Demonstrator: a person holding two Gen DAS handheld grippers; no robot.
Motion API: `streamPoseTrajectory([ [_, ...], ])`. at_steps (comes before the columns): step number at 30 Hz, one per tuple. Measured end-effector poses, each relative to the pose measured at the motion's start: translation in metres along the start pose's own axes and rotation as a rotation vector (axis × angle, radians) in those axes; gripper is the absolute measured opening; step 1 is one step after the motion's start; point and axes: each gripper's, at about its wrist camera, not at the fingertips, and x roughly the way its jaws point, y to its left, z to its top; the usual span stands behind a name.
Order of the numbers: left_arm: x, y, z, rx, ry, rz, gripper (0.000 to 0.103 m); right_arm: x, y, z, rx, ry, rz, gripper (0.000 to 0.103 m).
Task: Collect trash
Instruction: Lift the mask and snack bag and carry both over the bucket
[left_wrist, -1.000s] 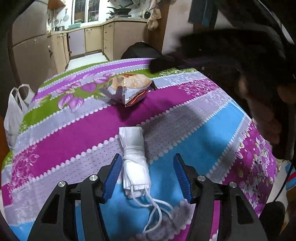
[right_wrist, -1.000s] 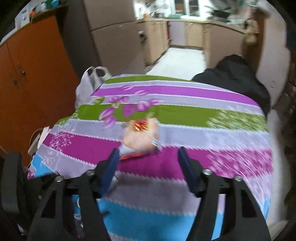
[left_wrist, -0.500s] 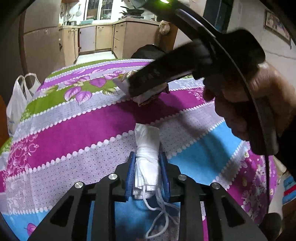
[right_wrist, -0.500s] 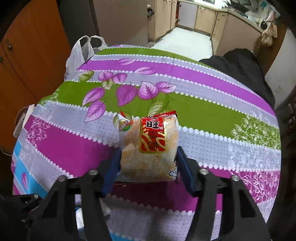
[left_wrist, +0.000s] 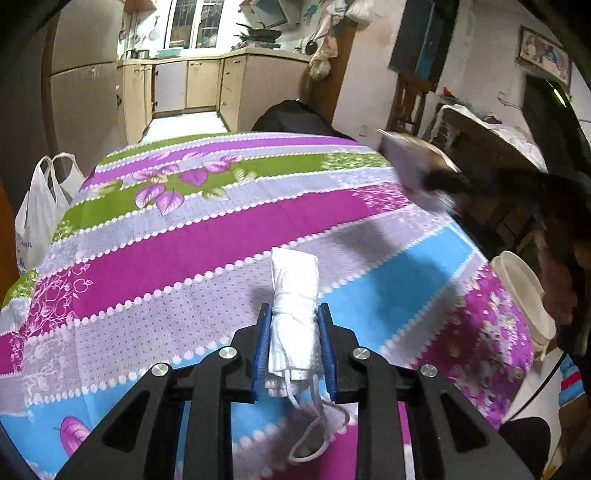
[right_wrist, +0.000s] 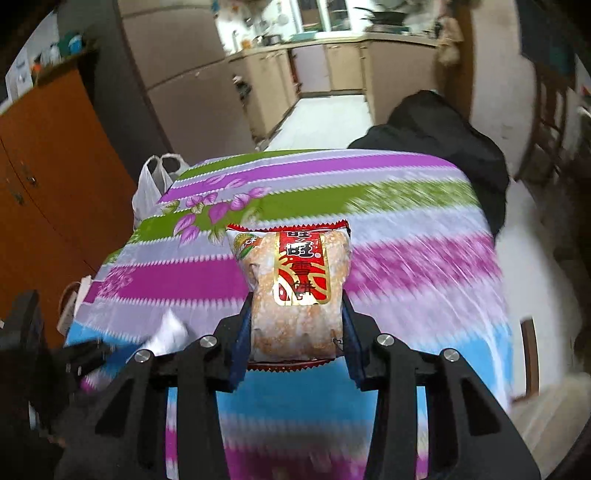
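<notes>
Two grips have just closed: my left gripper (left_wrist: 293, 341) clamps the rolled face mask (left_wrist: 294, 312), my right gripper (right_wrist: 294, 332) squeezes the snack packet (right_wrist: 295, 291), now lifted off the tablecloth (left_wrist: 207, 236). Both look ready for the bag.

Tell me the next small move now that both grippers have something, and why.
Probably carry both pieces toward the white plastic bag at the table's far left edge. The left gripper is shut on the rolled face mask; the right gripper, whose jaws have just been closing, clamps the rice cracker packet clear of the striped tablecloth. No other trash is visible on it.
</notes>
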Motion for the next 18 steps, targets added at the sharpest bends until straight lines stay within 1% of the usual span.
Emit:
streamPoseTrajectory([
  [3,-0.01,-0.019,0.001,0.027,-0.005,-0.023,0.026,-0.036,-0.022,-0.032,0.054,0.001,-0.01,0.04],
  [6,-0.013,-0.052,0.007,0.088,-0.012,-0.055,0.026,-0.071,-0.046,-0.053,0.105,-0.003,-0.038,0.04],
  [7,-0.015,-0.07,0.014,0.122,-0.019,-0.074,0.026,-0.083,-0.053,-0.057,0.116,-0.012,-0.05,0.04],
  [9,-0.017,-0.095,0.024,0.171,-0.032,-0.105,0.026,-0.119,-0.074,-0.066,0.147,-0.054,-0.112,0.04],
  [10,-0.019,-0.116,0.034,0.207,-0.043,-0.132,0.026,-0.132,-0.082,-0.069,0.162,-0.069,-0.135,0.04],
  [12,-0.021,-0.15,0.049,0.269,-0.066,-0.166,0.026,-0.175,-0.109,-0.078,0.209,-0.116,-0.217,0.04],
  [14,-0.022,-0.192,0.065,0.34,-0.088,-0.207,0.026,-0.21,-0.131,-0.087,0.255,-0.149,-0.286,0.041],
  [15,-0.022,-0.209,0.071,0.364,-0.095,-0.223,0.026,-0.224,-0.141,-0.091,0.279,-0.161,-0.306,0.041],
  [16,-0.022,-0.228,0.077,0.395,-0.101,-0.244,0.026,-0.246,-0.158,-0.098,0.319,-0.175,-0.346,0.041],
  [18,-0.022,-0.277,0.091,0.475,-0.115,-0.296,0.026,-0.274,-0.181,-0.11,0.369,-0.192,-0.416,0.041],
])
